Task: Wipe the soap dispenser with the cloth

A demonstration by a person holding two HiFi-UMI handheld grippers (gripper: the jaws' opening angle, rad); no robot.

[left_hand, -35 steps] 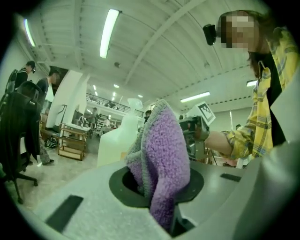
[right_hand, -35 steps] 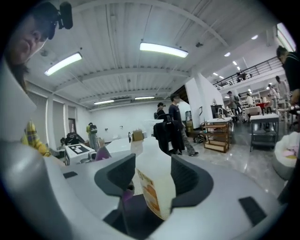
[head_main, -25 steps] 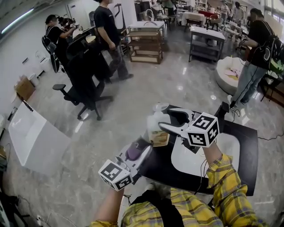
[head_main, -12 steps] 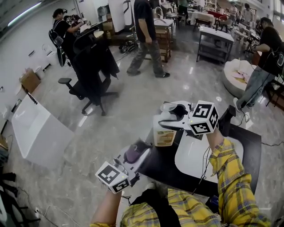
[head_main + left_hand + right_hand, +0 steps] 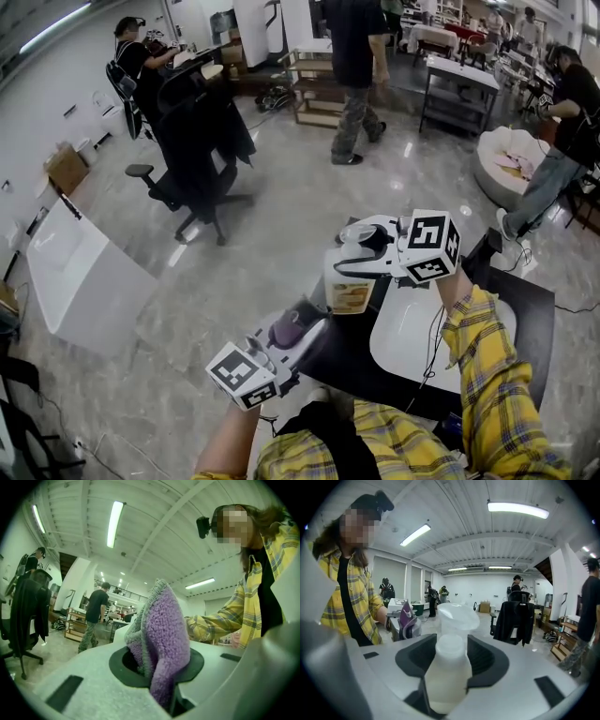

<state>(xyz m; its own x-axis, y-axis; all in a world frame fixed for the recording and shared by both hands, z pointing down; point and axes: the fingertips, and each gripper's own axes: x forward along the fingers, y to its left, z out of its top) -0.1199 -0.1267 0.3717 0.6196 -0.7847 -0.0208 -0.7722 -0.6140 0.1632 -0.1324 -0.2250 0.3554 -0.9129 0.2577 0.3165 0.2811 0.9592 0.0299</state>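
A white soap dispenser with a tan label stands at the far left corner of the black table. My right gripper reaches in from the right and is shut on it; its jaws have just been closing around the bottle. In the right gripper view the bottle fills the gap in my right gripper, with its pump head above. My left gripper sits lower left, apart from the dispenser, shut on a purple and grey cloth. In the left gripper view the cloth stands up out of my left gripper.
A white basin is set into the black table. On the floor are a black office chair with a jacket and a white board at left. People stand behind and at right, with shelves and a round white seat.
My right gripper has rolled and shifted a little around the dispenser, and its jaws have narrowed onto the bottle. The left gripper holds still. A person in the background has walked to the right.
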